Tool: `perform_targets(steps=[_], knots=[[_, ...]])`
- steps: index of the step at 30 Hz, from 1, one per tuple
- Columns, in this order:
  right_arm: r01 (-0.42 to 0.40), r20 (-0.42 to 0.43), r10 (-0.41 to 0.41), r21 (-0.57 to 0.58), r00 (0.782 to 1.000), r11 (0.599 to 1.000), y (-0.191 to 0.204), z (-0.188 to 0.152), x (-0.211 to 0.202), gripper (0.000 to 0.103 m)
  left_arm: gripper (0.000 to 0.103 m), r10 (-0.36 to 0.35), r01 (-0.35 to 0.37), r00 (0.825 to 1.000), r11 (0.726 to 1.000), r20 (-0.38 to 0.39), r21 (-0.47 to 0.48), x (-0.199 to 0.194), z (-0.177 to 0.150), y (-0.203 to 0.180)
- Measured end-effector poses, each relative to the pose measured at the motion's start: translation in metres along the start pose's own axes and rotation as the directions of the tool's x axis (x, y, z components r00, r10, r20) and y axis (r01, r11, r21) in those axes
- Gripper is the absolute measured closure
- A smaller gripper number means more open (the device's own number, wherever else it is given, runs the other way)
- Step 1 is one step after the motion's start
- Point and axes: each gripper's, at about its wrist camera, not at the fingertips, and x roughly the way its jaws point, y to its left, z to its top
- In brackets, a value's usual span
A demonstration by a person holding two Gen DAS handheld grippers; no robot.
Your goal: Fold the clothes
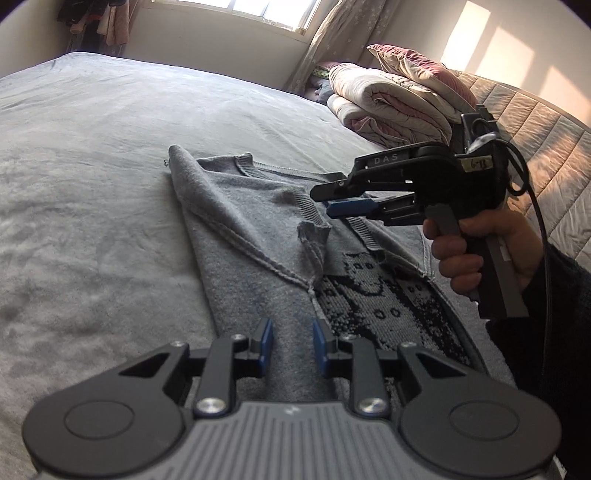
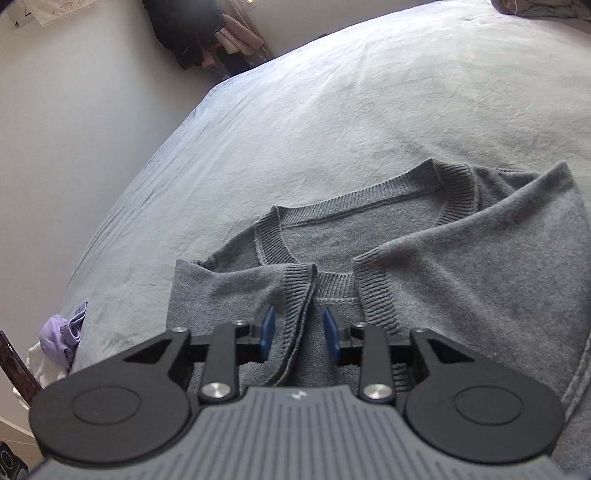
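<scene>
A grey knitted sweater (image 1: 258,236) lies on the grey bedspread (image 1: 92,166), both sleeves folded in over the body so the ribbed cuffs (image 2: 373,291) nearly meet below the neckline (image 2: 454,195). A black-and-grey knitted pattern (image 1: 388,306) shows on the part of the sweater left uncovered.

The left gripper (image 1: 292,341) hovers low over the folded sleeve, pointing along the garment toward the collar; its blue pads (image 1: 266,341) stand apart with only cloth beneath them, nothing pinched.

The right gripper (image 1: 332,199) is held out level above the sweater near the cuffs, its fingers aimed across the garment. The person's right hand (image 1: 476,251) wraps the pistol handle, fingers curled round the trigger, dark sleeve at the wrist, a black cable (image 1: 535,206) looping behind. From its own wrist view the right gripper's pads (image 2: 267,334) are spread, one on either side of a cuff edge; whether they touch the knit is hard to judge, but they are not clamped on it.

Folded quilts (image 1: 399,99) are stacked by the headboard (image 1: 535,122), under the window (image 1: 236,11).
</scene>
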Motion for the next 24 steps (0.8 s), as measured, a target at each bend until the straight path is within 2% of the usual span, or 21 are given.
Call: perform_targets(steps=[7, 11, 15, 18, 20, 24], knots=[[0.011, -0.043, -0.015, -0.084, 0.999, 0.996, 0.021, -0.02, -0.014, 0.066, 0.079, -0.1, 0.099, 0.994, 0.995, -0.047, -0.013, 0.002, -0.005, -0.008], [0.039, -0.069, -0.044, -0.072, 0.997, 0.997, 0.02, -0.033, -0.019, 0.066, 0.079, -0.15, 0.153, 0.984, 0.988, -0.097, 0.016, 0.001, -0.01, -0.021], [0.02, -0.074, -0.024, -0.05, 0.997, 0.999, 0.022, -0.048, -0.035, 0.066, 0.078, -0.157, 0.171, 0.979, 0.98, -0.133, 0.106, -0.016, -0.022, -0.041], [0.002, -0.091, -0.007, -0.062, 0.996, 0.998, 0.033, -0.064, -0.05, 0.066, 0.076, -0.204, 0.217, 0.969, 0.972, -0.141, 0.088, -0.029, -0.024, -0.048], [-0.01, -0.107, 0.002, -0.077, 0.994, 0.997, 0.041, -0.077, -0.061, 0.066, 0.076, -0.194, 0.207, 0.97, 0.975, -0.148, 0.076, -0.038, -0.023, -0.05], [-0.043, -0.117, 0.034, -0.071, 0.993, 0.997, 0.049, -0.102, -0.085, 0.066, 0.074, -0.127, 0.146, 0.977, 0.985, -0.171, 0.098, -0.063, -0.027, -0.053]])
